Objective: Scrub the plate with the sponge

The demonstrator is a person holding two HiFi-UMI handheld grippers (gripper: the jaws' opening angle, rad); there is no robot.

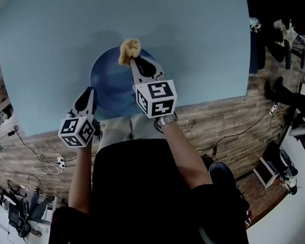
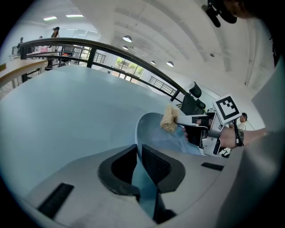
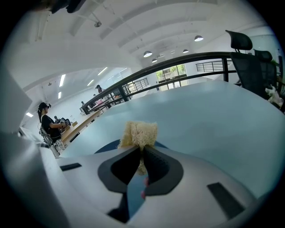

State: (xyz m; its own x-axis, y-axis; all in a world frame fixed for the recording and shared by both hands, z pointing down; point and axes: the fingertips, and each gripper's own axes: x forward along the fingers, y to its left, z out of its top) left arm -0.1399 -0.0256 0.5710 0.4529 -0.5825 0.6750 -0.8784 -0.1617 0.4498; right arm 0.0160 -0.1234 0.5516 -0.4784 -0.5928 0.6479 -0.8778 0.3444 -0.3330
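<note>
A pale blue table (image 1: 199,49) fills the upper half of the head view, with a wood-plank floor (image 1: 214,120) and loose cables (image 1: 36,152) below its near edge. The claw views show a white ceiling (image 2: 178,35) with lamps, a black railing (image 2: 116,51) and an office chair (image 3: 247,58) beyond the table. A round blue plate (image 1: 109,90) sits on the table near its 6 o'clock edge. The left claw (image 1: 86,99) is clamped on the plate's rim at about 8 o'clock, the rim pinched between its jaws. The right claw (image 1: 134,60) reaches over the plate toward 12 o'clock, gripping a tan sponge (image 1: 129,49). The sponge's long axis follows the claw, and its free end pokes out past the jaw tips at the plate's 12 o'clock rim
</note>
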